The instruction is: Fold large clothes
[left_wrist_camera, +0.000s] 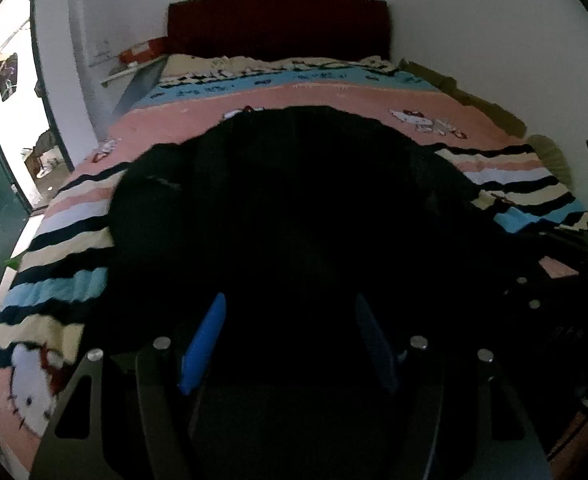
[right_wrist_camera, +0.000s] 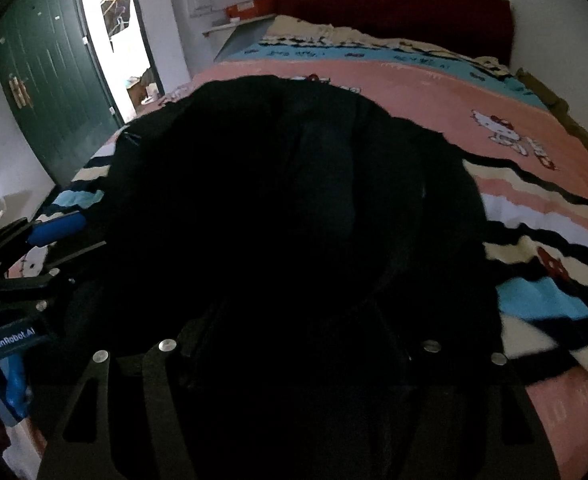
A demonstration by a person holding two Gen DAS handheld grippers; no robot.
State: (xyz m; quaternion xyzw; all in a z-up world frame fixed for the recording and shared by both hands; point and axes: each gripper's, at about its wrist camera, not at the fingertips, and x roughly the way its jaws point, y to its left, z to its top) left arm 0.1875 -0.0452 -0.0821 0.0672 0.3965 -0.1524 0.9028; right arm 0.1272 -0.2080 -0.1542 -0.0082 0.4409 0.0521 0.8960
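Note:
A large black garment [left_wrist_camera: 294, 208] lies spread on the bed and fills the middle of both views [right_wrist_camera: 286, 208]. My left gripper [left_wrist_camera: 290, 316] is open, its blue fingers [left_wrist_camera: 206, 340] wide apart just above the garment's near edge. It also shows at the left of the right wrist view [right_wrist_camera: 58, 230]. My right gripper's fingers are hidden in the dark cloth over its frame, so I cannot tell whether they are open or shut. The right gripper shows dimly at the right edge of the left wrist view [left_wrist_camera: 542, 292].
The bed has a pink, blue and striped cartoon-cat blanket [left_wrist_camera: 334, 92] and a dark red headboard [left_wrist_camera: 278, 24] against the white wall. A green door [right_wrist_camera: 46, 80] stands open at the left. A bedside shelf with a red box [left_wrist_camera: 142, 54] is beside the headboard.

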